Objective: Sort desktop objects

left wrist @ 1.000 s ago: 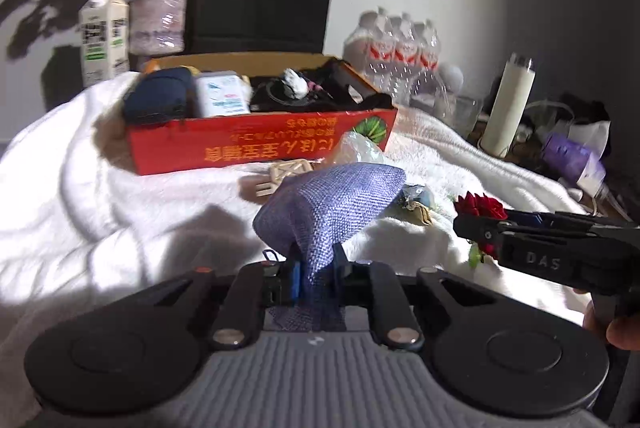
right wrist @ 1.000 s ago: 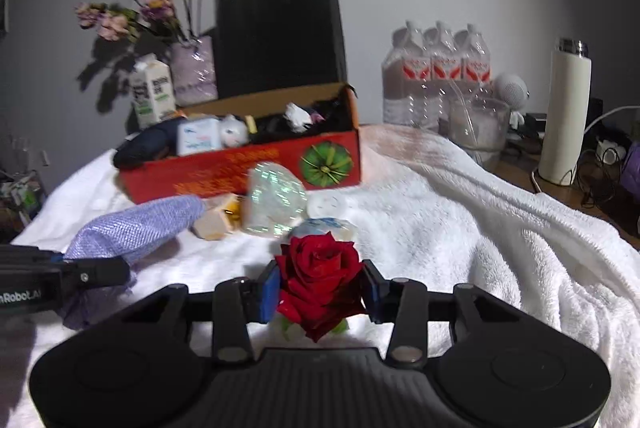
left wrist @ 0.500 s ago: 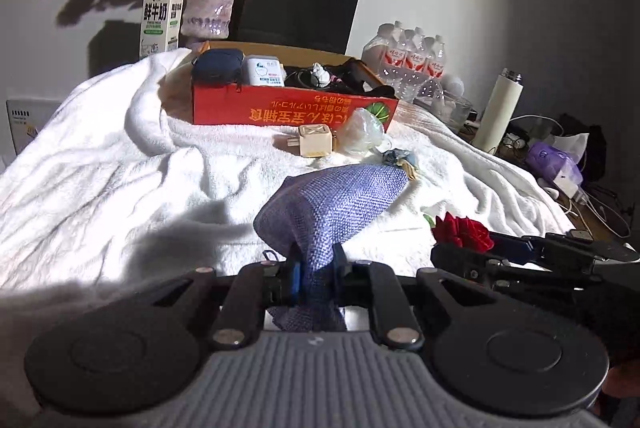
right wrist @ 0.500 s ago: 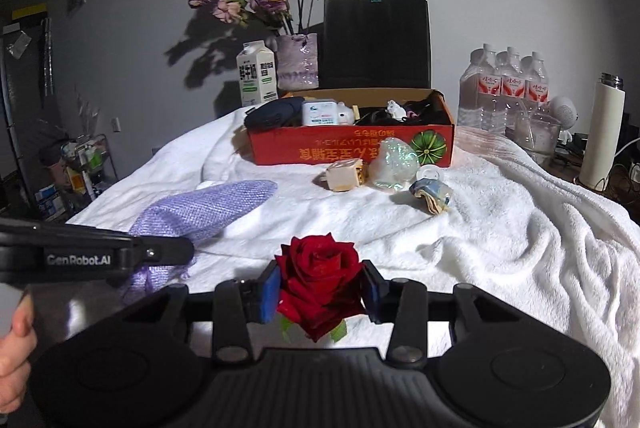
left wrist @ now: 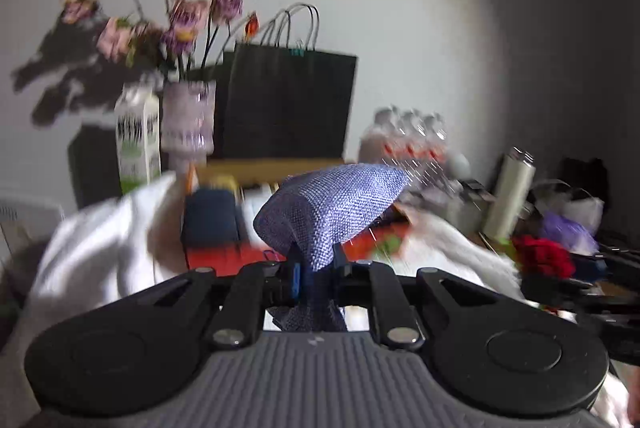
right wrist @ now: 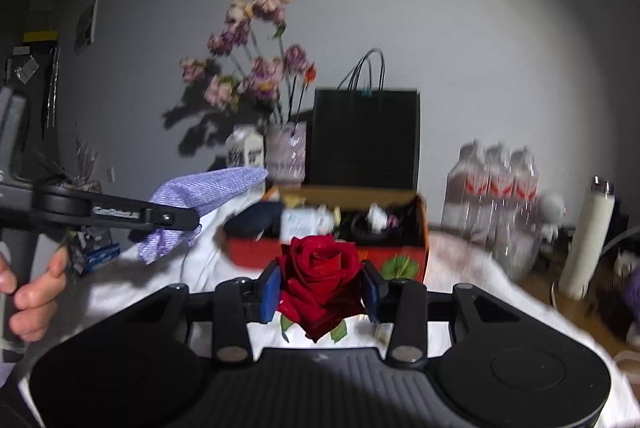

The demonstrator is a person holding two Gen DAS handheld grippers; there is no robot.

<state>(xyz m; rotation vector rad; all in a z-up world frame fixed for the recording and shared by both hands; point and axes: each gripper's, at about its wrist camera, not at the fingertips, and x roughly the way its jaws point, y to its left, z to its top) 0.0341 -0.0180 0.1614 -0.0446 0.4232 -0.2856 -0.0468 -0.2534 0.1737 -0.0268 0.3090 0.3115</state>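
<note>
Since both grippers are loaded, left gripper [left wrist: 316,278] pinching the purple pouch [left wrist: 332,208] and right gripper [right wrist: 320,288] clamped on the rose [right wrist: 320,276], both look held up to clear the red box [right wrist: 332,252] rim.

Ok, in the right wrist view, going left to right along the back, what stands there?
Milk carton → vase of flowers → black paper bag → water bottles → white flask.

red box [left wrist: 224,256] front motion-blurred, water bottles [left wrist: 412,136] smeared, box contents [right wrist: 320,218] indistinct
</note>
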